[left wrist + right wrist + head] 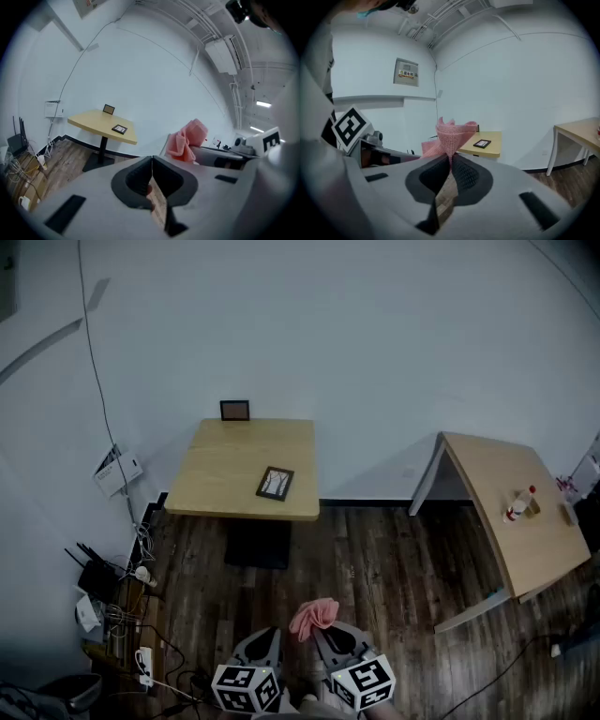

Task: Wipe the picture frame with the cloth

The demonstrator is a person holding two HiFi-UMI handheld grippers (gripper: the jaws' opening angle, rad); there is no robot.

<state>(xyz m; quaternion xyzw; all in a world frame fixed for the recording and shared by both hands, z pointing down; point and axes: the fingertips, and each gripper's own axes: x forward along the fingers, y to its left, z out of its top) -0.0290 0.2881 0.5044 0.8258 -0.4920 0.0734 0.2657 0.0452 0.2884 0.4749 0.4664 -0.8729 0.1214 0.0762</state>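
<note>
A dark picture frame (pixel 275 483) lies flat on the light wooden table (pixel 225 479) against the far wall; it also shows small in the left gripper view (pixel 119 129) and the right gripper view (pixel 482 144). A second small frame (pixel 234 410) stands upright at the table's back edge. My right gripper (pixel 323 627) is shut on a pink cloth (pixel 314 616), which bunches up above its jaws (pixel 452 132). My left gripper (pixel 272 634) is shut with nothing in it, beside the right one and well short of the table. The pink cloth (pixel 187 139) appears to its right.
A second wooden table (pixel 525 521) stands tilted at the right with a small bottle (pixel 517 506) on it. Cables, a router and a power strip (pixel 142 664) clutter the floor at the left. Dark wooden floor (pixel 375 587) lies between me and the tables.
</note>
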